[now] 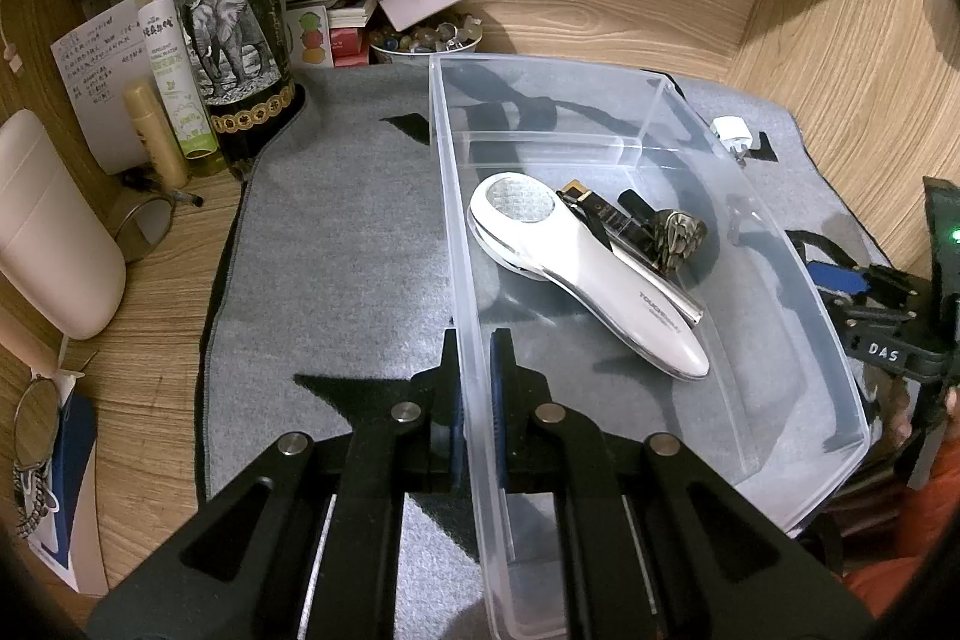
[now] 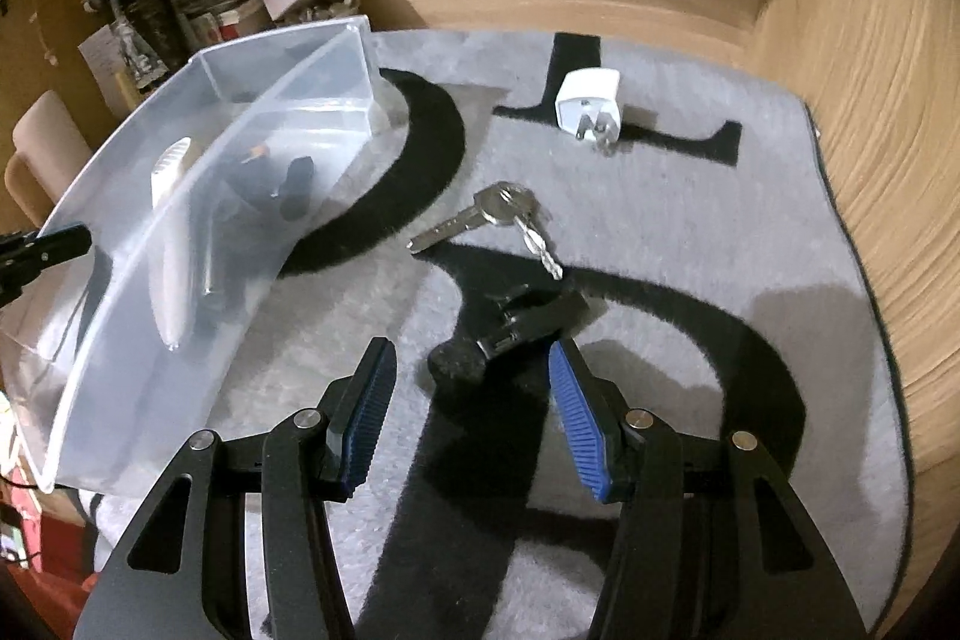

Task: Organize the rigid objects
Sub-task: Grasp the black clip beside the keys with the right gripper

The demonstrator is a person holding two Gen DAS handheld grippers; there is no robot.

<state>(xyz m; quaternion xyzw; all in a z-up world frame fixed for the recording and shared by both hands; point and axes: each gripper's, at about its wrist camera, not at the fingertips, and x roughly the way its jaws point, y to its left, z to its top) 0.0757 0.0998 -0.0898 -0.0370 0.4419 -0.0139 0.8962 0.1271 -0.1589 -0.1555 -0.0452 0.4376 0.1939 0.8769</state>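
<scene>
A clear plastic bin stands on a grey mat. In it lie a white handheld device and a dark wristwatch. My left gripper is shut on the bin's left wall. In the right wrist view the bin is at the left. My right gripper is open, its fingers either side of a small black device on the mat. A bunch of keys and a white plug adapter lie beyond it. The right gripper also shows in the left wrist view.
A dark wine bottle, spray bottles, papers and a bowl of small items crowd the back left. A white container stands at the left. Wooden walls close in the back and right.
</scene>
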